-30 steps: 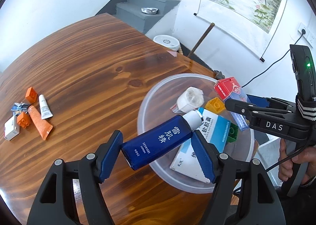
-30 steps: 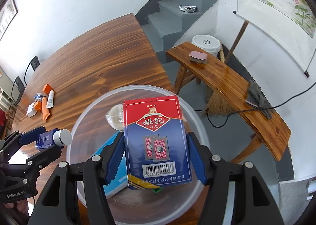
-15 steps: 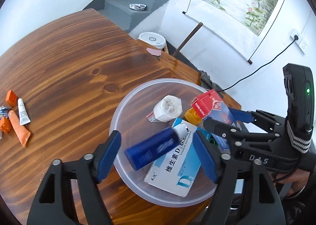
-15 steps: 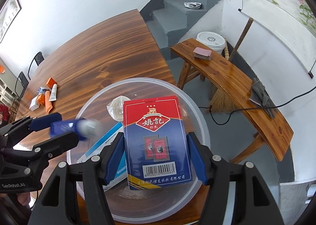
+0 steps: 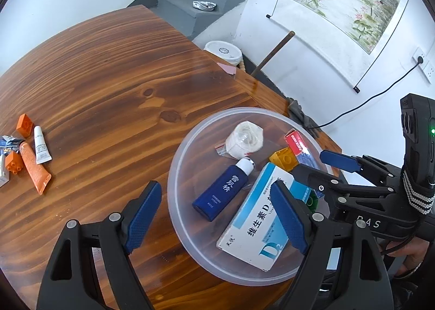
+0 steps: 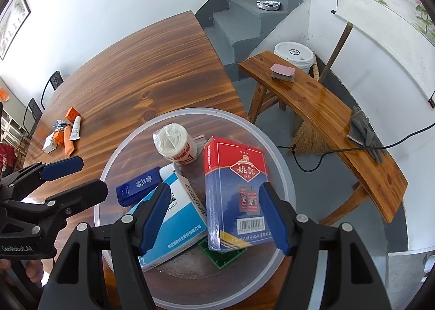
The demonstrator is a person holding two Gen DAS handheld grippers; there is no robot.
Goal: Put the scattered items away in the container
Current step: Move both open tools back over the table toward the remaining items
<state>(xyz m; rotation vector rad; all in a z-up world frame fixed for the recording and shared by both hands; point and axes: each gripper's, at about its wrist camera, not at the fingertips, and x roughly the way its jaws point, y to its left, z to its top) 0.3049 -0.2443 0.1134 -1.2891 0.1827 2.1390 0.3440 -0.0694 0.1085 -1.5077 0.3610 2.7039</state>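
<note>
A clear plastic bowl (image 5: 176,163) (image 6: 282,163) sits at the table's near right edge. In it lie a blue bottle (image 5: 221,191) (image 6: 138,186), a white and blue medicine box (image 5: 258,225) (image 6: 176,217), a white roll (image 5: 246,140) (image 6: 174,144), a yellow brick (image 5: 282,157), a green brick (image 6: 223,254) and a red and blue card box (image 5: 297,145) (image 6: 235,187). My left gripper (image 5: 214,215) (image 6: 73,174) is open and empty above the bowl's left side. My right gripper (image 6: 214,217) (image 5: 316,164) is open, its fingers on either side of the card box, which rests tilted in the bowl.
At the table's far left lie orange bricks (image 5: 24,125), an orange tube (image 5: 34,167) (image 6: 68,143), a small white tube (image 5: 40,144) and a white box (image 6: 50,143). A wooden bench (image 6: 326,109), a broom and a white bucket (image 6: 293,53) stand right of the table.
My left gripper let go of the blue bottle, which dropped into the bowl. My right gripper opened and the card box dropped into the bowl.
</note>
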